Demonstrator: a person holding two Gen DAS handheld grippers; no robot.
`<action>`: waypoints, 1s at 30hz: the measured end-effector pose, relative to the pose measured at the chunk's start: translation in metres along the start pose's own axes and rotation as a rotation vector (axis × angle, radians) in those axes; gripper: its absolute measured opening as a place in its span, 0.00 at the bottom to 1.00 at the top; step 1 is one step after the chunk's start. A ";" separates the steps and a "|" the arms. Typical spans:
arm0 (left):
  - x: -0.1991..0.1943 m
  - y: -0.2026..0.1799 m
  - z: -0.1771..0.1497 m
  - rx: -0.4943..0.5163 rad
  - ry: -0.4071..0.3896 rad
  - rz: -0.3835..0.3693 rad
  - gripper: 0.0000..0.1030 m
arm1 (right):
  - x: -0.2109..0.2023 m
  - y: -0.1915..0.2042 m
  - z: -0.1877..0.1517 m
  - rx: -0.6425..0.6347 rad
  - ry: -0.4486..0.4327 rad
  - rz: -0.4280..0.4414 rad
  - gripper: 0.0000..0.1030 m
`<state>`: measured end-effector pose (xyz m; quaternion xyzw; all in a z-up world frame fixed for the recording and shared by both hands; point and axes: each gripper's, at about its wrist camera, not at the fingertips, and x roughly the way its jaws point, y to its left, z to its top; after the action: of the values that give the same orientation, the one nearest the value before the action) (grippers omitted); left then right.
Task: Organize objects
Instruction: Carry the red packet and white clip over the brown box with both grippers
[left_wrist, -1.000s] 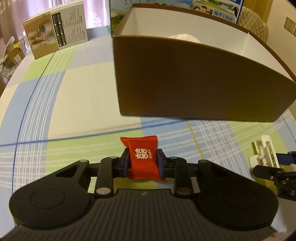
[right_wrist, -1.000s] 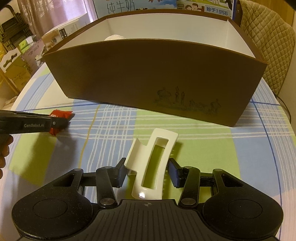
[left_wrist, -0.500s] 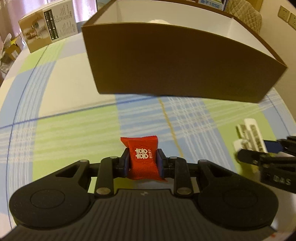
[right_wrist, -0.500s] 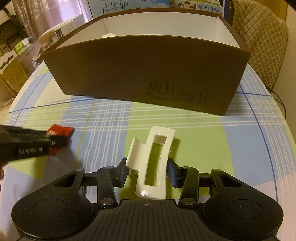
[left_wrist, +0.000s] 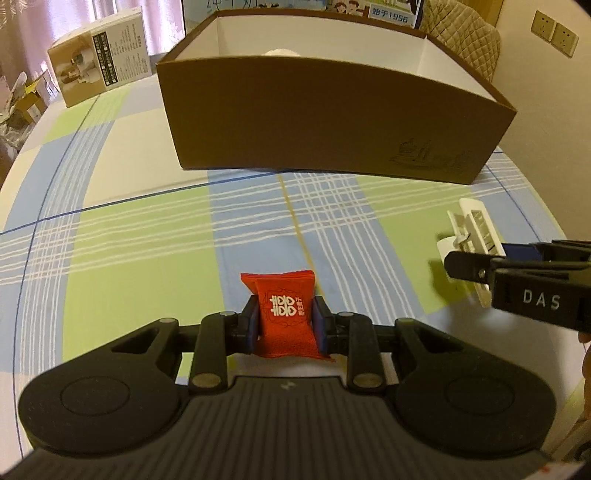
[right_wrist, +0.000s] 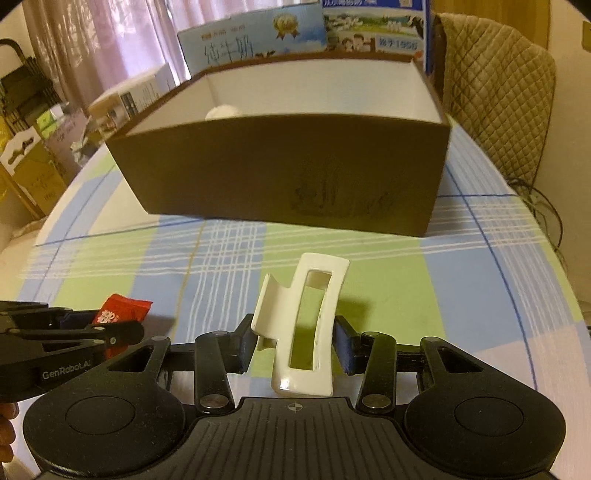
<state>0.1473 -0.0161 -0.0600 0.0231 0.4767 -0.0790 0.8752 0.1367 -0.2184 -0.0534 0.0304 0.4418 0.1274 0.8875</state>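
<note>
Now clamped on the white hair clip (right_wrist: 306, 325) after closing further; red packet (left_wrist: 286, 314) pinched opposite. Both probably bound for the brown box (left_wrist: 332, 122).

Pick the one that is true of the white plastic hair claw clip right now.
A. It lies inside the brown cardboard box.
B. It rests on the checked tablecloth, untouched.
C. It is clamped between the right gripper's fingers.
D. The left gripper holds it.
C: the white plastic hair claw clip sits pinched in the right gripper, short of the brown cardboard box.
</note>
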 end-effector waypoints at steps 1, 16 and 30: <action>-0.004 0.000 -0.001 -0.006 -0.006 0.003 0.24 | -0.005 -0.001 -0.001 0.006 -0.006 0.005 0.39; -0.068 0.007 0.048 -0.023 -0.152 -0.036 0.24 | -0.065 0.006 0.063 -0.062 -0.144 0.112 0.39; -0.062 0.015 0.159 0.046 -0.245 -0.015 0.24 | -0.036 -0.029 0.170 -0.132 -0.170 0.050 0.39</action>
<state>0.2484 -0.0127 0.0779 0.0298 0.3645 -0.0985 0.9255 0.2565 -0.2457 0.0726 -0.0064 0.3548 0.1755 0.9183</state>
